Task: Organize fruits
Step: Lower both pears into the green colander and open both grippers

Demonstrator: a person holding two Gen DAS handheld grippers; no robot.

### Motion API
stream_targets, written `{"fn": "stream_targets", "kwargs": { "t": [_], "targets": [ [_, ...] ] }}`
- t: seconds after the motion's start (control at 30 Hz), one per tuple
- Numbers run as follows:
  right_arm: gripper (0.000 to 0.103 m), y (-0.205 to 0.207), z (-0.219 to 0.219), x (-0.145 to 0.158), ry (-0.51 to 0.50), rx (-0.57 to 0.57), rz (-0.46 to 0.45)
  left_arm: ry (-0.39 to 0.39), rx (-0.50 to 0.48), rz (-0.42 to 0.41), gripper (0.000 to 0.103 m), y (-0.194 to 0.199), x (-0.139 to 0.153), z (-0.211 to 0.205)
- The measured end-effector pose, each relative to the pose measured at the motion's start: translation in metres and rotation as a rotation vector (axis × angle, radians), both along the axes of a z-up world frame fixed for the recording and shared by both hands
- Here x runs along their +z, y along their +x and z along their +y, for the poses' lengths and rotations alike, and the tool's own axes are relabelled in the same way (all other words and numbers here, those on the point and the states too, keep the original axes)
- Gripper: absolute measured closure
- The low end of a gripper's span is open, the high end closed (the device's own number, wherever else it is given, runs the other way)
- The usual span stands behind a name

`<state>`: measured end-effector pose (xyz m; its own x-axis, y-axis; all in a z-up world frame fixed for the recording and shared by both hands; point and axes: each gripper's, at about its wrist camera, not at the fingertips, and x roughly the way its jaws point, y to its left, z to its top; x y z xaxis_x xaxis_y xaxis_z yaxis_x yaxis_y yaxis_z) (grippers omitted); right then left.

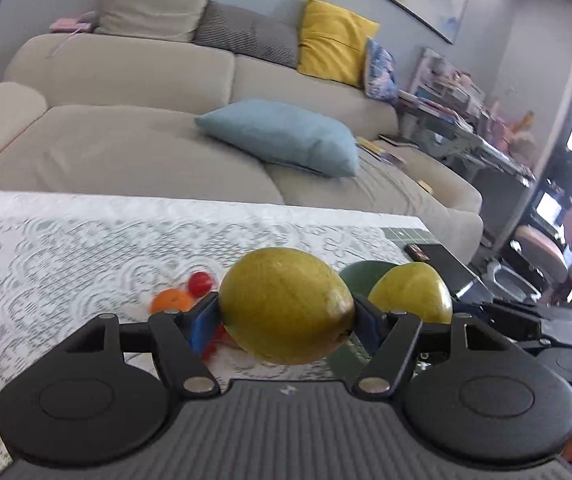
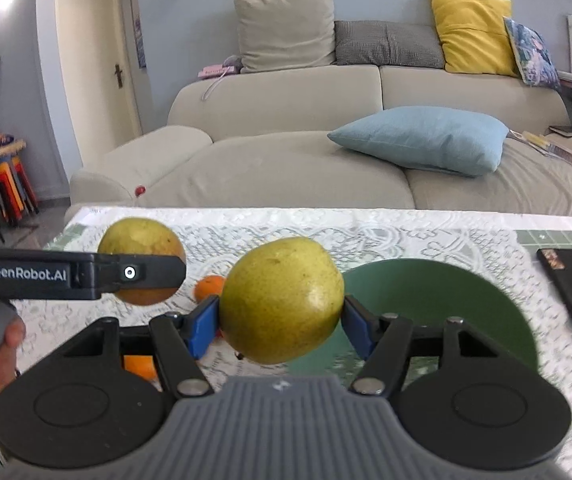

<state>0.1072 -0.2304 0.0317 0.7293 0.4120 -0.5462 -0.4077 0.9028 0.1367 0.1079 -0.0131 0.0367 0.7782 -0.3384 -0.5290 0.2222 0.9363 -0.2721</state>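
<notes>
Left wrist view: the left gripper (image 1: 286, 320) has its blue fingers (image 1: 202, 322) clamped on a yellow-green pear (image 1: 286, 306), lifted clear of the lace-covered counter (image 1: 66, 248). The right gripper (image 2: 280, 320) squeezes a second pear (image 2: 282, 300) beside the green bowl (image 2: 445, 296); an orange (image 2: 210, 286) sits on the lace below.

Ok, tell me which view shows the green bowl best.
The right wrist view: the green bowl sits wide and mostly unobstructed behind the right gripper's pear. The left wrist view shows only a sliver of the bowl between two pears.
</notes>
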Motion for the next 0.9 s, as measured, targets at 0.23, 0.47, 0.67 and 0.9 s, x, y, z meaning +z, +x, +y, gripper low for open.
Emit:
{"fn": "stream_targets", "kwargs": {
  "t": [0.23,0.47,0.67,0.9],
  "targets": [
    [0.040,0.021,-0.036,-0.008,-0.096,0.015,0.091,0.009,-0.093,0.036,0.024,0.020,-0.002,-0.039],
    [0.040,0.049,-0.060,-0.021,-0.134,0.041,0.197,0.049,-0.179,0.101,0.024,0.042,-0.016,-0.076],
    [0.040,0.065,-0.060,-0.037,-0.203,0.088,0.258,0.108,-0.240,0.136,0.024,0.055,-0.027,-0.099],
    [0.040,0.078,-0.065,-0.057,-0.248,0.123,0.311,0.172,-0.309,0.177,0.024,0.068,-0.042,-0.118]
  ]
}}
